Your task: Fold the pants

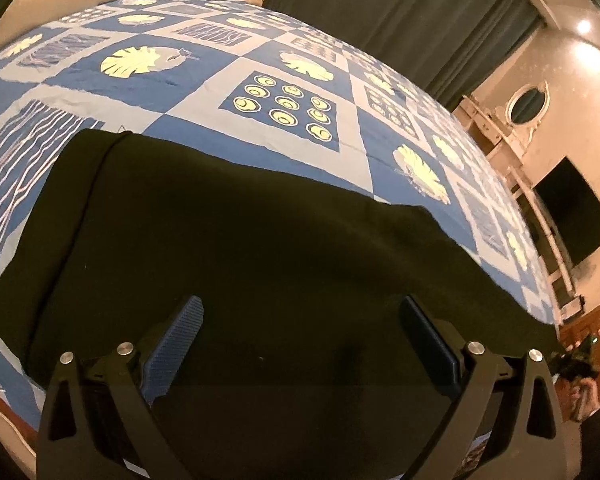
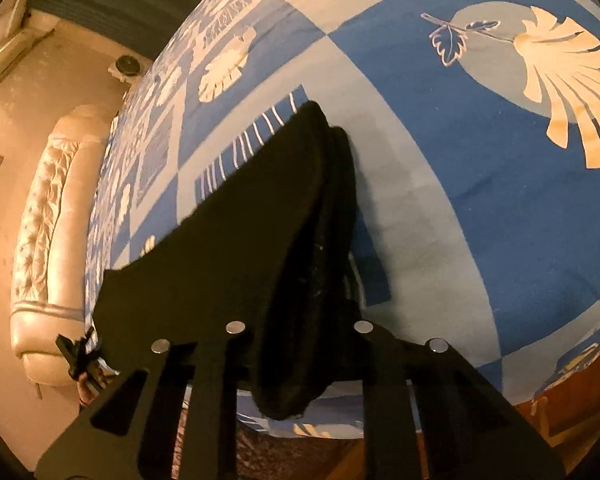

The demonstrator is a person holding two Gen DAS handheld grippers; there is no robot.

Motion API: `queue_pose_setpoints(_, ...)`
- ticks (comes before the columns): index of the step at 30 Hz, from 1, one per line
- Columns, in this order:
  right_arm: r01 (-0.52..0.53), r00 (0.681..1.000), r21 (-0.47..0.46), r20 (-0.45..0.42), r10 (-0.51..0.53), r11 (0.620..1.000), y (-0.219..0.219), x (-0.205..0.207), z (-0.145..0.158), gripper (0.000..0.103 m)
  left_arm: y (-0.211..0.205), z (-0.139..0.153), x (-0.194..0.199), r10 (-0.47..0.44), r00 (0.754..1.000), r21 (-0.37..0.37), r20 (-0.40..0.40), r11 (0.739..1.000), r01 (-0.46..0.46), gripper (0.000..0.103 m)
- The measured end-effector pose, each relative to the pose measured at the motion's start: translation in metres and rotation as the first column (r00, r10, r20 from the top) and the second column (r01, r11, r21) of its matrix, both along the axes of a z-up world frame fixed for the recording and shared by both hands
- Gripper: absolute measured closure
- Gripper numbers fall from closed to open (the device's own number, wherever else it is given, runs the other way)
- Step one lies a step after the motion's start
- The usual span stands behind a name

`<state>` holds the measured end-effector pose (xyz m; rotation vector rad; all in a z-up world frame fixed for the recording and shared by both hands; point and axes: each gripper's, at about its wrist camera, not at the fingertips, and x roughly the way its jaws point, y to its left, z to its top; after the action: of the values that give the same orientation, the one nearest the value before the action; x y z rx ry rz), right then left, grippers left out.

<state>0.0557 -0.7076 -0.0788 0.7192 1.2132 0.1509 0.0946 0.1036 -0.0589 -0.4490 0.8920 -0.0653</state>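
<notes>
We see pants [image 1: 260, 248] flat on bed [image 1: 228, 80], long axis crosswise to left hand-held gripper [image 1: 300, 336], which hovers agape, empty. Right hand-held gripper [image 2: 300, 332] pinches bunched pants edge, apparently; fingertips hidden. Left nearer for next fold, we judge.

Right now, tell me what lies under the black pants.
The black pants lie on the blue patterned bedspread, which shows all around them. The right gripper pinches a bunched part. Anything beneath the cloth itself is covered.
</notes>
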Motion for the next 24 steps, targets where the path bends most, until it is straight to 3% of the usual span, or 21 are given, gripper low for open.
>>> queue_pose_setpoints(3, 0.01, 0.999, -0.008, 0.036, -0.01, 1.0, 0.01, 0.0, 0.019, 0.085, -0.006, 0.0, 0.002, -0.013, 1.0, 0.046, -0.015, 0.999, 0.014, 0.006)
queue_pose_setpoints(9, -0.008, 0.991, -0.022, 0.134, 0.011, 1.0, 0.045, 0.002, 0.07, 0.085, -0.007, 0.0, 0.002, -0.016, 1.0, 0.06, -0.024, 0.998, 0.017, 0.006)
queue_pose_setpoints(15, -0.059, 0.972, -0.082, 0.225, 0.076, 0.995, 0.108, 0.011, 0.121, 0.085, -0.011, -0.001, 0.003, -0.028, 0.999, 0.089, -0.029, 0.996, 0.03, 0.006)
queue_pose_setpoints(24, -0.178, 0.94, -0.184, 0.259, 0.222, 0.967, 0.213, 0.024, 0.15, 0.085, -0.012, -0.001, 0.003, -0.029, 0.999, 0.098, -0.032, 0.995, 0.032, 0.006)
